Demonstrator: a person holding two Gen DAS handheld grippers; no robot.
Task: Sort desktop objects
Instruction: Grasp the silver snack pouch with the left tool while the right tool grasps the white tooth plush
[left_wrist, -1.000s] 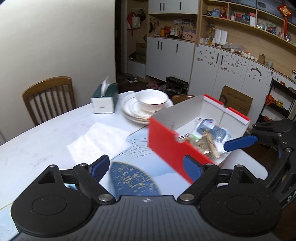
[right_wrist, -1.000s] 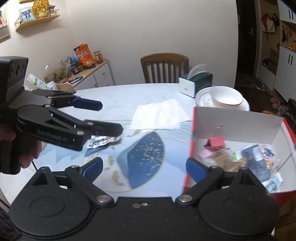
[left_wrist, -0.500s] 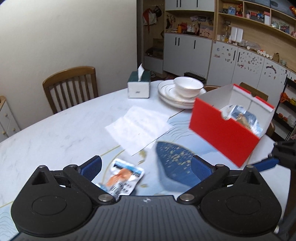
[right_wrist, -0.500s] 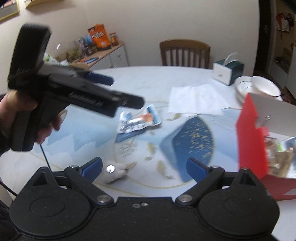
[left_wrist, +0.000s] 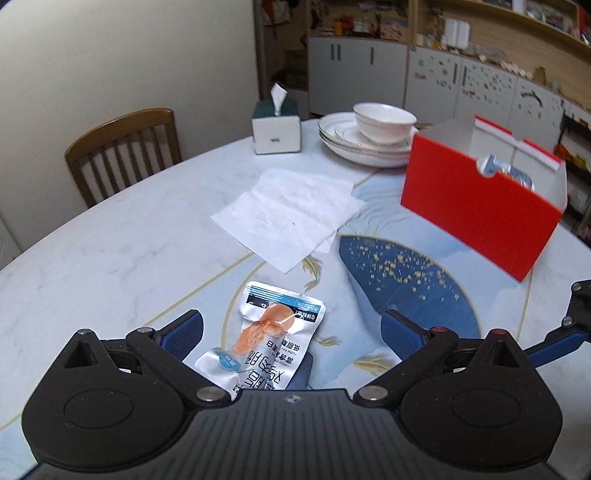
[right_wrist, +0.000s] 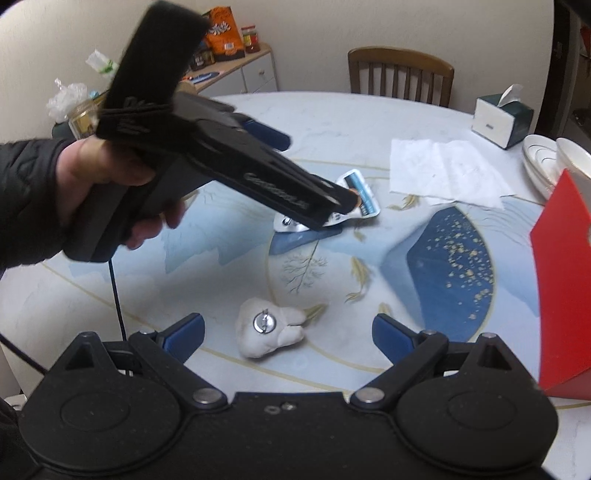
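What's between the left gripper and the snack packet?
Nothing visible. The left gripper is open, with the snack packet lying flat on the table between its fingers, apparently untouched. The tissue sheet lies beyond.

I have swung both grippers away from the red box (left_wrist: 476, 218), my left gripper (left_wrist: 291, 332) spreading its fingers wider on the way and now hanging over the snack packet (left_wrist: 269, 343), my right gripper (right_wrist: 288, 334) over the white plush toy (right_wrist: 271, 330).
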